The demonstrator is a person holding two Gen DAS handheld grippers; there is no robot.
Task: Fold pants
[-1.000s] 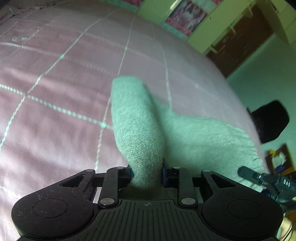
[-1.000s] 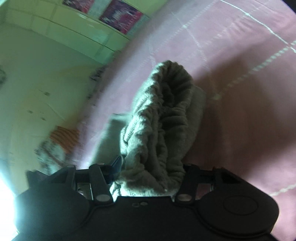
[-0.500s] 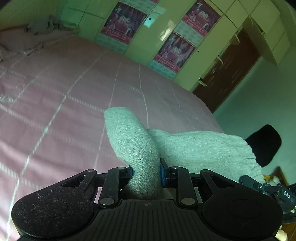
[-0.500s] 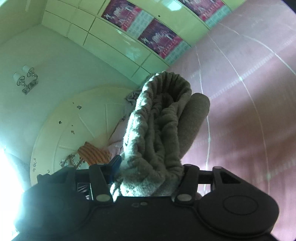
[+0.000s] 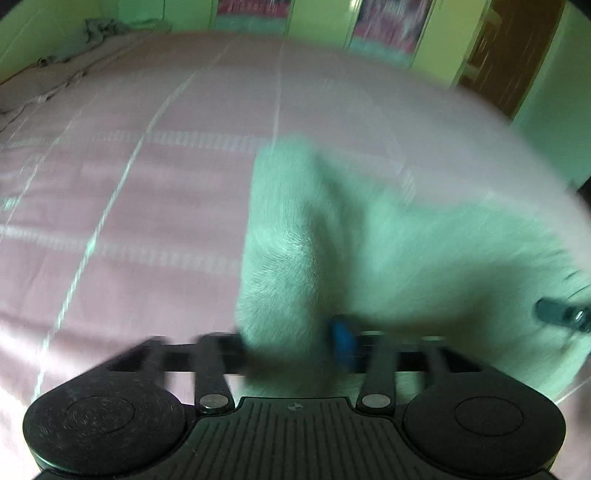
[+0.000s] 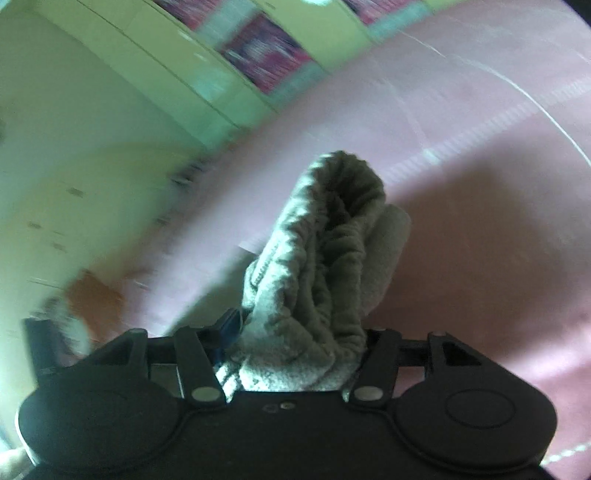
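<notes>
Room: bedroom; pale yellow-green cupboard wall with blurred posters beyond the bed, brown door at far right of the left wrist view.
Bed: pink cover with thin pale grid lines fills the ground ahead of both tools; a rumpled cloth lies at its far left end.
Left tool: closed down to the thickness of the cloth; a thick fold of the grey pants runs up from between the fingers, blue fingertip pad pressed to its right side. Frame motion-blurred.
Pants, left view: rest of the garment spreads from the pinched fold to the right of the tool, toward the other tool's tip at the right edge.
Right tool: closed on a bunched, gathered grey roll of the pants; cloth fills the whole gap between the fingers and stands up ahead of the tool.
Contact with bed: cannot tell in either view whether the held cloth touches the cover; a dark shadow falls on the cover to the right of the right tool.
Pose: left tool points along the bed toward the cupboards; right tool is rolled, so the bed edge runs diagonally and the wall sits to its left.
Hands: not visible.
</notes>
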